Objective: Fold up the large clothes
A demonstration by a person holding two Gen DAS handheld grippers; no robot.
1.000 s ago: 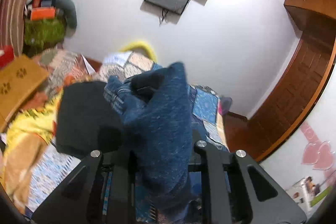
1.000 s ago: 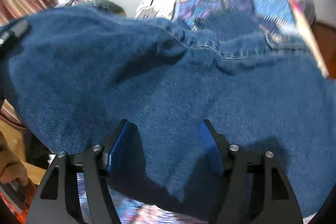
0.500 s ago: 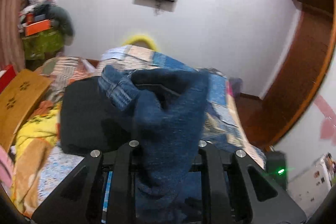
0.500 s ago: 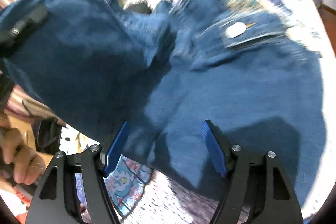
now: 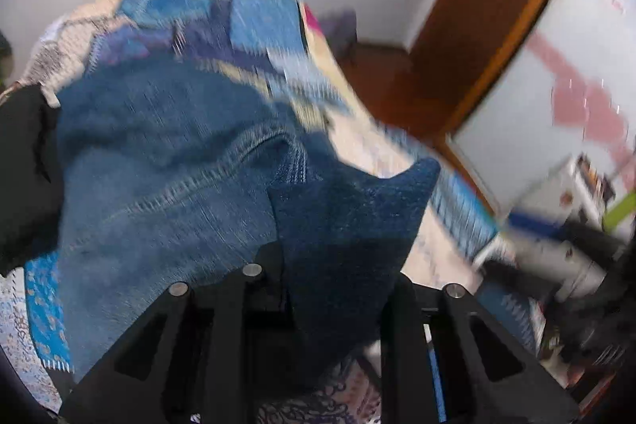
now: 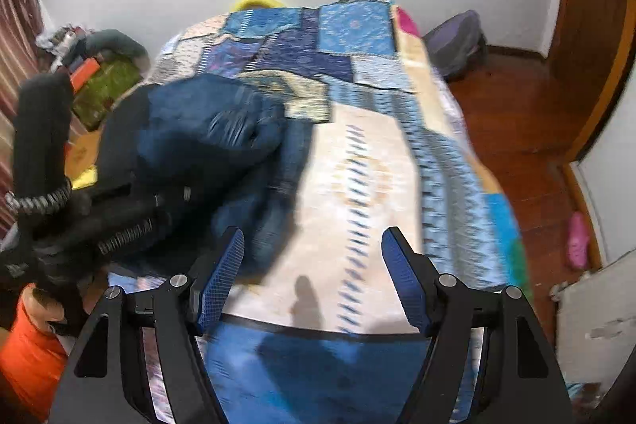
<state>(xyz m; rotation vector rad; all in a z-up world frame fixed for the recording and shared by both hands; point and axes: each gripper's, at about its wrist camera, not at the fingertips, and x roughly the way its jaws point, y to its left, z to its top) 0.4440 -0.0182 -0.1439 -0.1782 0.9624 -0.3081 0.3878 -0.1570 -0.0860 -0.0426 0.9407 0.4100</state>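
Since earlier: your right gripper [image 6: 312,281] left the one pair of jeans [image 5: 167,193], now spread empty | left gripper [image 5: 318,308] pinching denim | one quilt [image 6: 357,165], centre frame.

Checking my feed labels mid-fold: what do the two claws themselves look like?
The right claw has a black frame with triangular cut-outs, silver pivot bolts and blue cross-hatched pads. The left claw has the same black frame and silver bolts; its pads are hidden by cloth. From the right wrist view, the left claw's body is black, with coiled springs and a fuzzy black handle.
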